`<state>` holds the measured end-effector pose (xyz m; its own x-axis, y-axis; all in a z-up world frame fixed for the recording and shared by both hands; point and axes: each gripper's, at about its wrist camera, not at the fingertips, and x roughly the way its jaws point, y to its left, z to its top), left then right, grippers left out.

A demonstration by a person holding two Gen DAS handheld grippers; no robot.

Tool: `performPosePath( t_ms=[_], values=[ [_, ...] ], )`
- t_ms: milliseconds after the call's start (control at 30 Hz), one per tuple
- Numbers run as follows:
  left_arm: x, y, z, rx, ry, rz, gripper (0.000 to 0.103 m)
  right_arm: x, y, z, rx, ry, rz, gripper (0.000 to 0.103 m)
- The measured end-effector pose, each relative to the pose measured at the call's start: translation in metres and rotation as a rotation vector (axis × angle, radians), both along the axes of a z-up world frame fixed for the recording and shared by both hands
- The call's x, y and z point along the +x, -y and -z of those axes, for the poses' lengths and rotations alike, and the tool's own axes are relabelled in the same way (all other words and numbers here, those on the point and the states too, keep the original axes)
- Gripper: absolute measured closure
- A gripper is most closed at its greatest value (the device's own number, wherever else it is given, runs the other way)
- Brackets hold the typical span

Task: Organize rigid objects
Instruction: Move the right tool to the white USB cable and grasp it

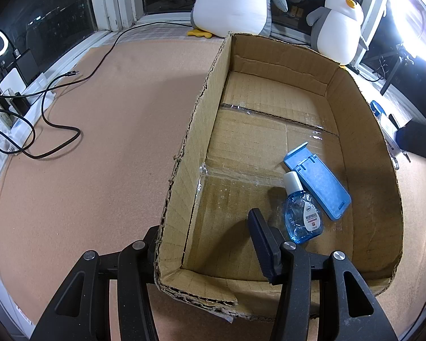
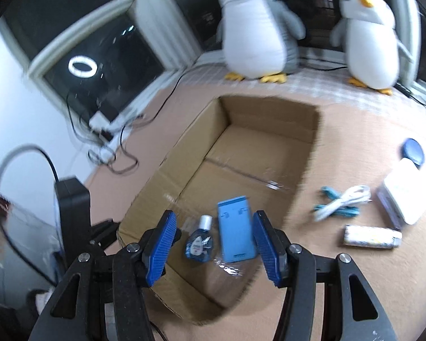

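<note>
Dark window panes and two plush penguins (image 2: 255, 25) back a cork-brown tabletop (image 1: 99, 142), which lies bare from the box's left wall out to a black cable (image 1: 51, 105) at 9 o'clock in the left wrist view.

An open cardboard box (image 1: 201, 108) with ragged, torn rims sits in the middle. Its floor is mostly free: only the near right corner is taken, by a small blue bottle (image 1: 302, 216) with a white cap, lying flat and touching a light blue plastic stand (image 1: 318, 183) at its 1 o'clock. The bottle's white label carries small characters too fine to read, with "15ml" at the bottom.

The left gripper (image 1: 204, 244) is spread wide, straddling the box's near left corner; one finger is outside the wall and mostly hidden, the other inside just beside the bottle.

The right gripper (image 2: 213, 244) hangs above the box's near end, blue pads (image 2: 159, 247) wide apart and holding nothing, with bottle and stand between them in its view.

Outside the box at 3 o'clock in the blurred right wrist view lie a coiled white and teal cable (image 2: 340, 201), a white lighter (image 2: 370, 236), a white case (image 2: 400, 196) and a dark blue disc (image 2: 413, 152), with open tabletop between them and the box wall.
</note>
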<state>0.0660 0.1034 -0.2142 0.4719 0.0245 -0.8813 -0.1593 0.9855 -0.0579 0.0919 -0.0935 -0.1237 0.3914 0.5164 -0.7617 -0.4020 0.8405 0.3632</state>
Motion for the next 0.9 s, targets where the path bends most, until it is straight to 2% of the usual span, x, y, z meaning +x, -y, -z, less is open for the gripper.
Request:
performPosePath(
  t_ms=[233,367,500,733,900],
  values=[
    [0.001,0.0,0.0,0.001,0.001,-0.001,0.049,0.015,0.065,-0.003,0.025,-0.034,0.166,0.051],
    [0.0,0.0,0.0,0.001,0.001,0.0,0.049,0.036,0.082,0.004,-0.039,-0.041,0.214,0.053],
    [0.0,0.0,0.0,0.0,0.004,0.001,0.049,0.062,0.08,0.012,-0.101,-0.048,0.202,0.075],
    [0.0,0.001,0.001,-0.003,0.005,-0.001,0.049,0.103,0.063,0.034,-0.184,-0.072,0.146,0.077],
    [0.001,0.001,0.001,-0.005,0.006,-0.002,0.049,0.12,0.055,0.057,-0.221,-0.138,0.103,0.077]
  ],
)
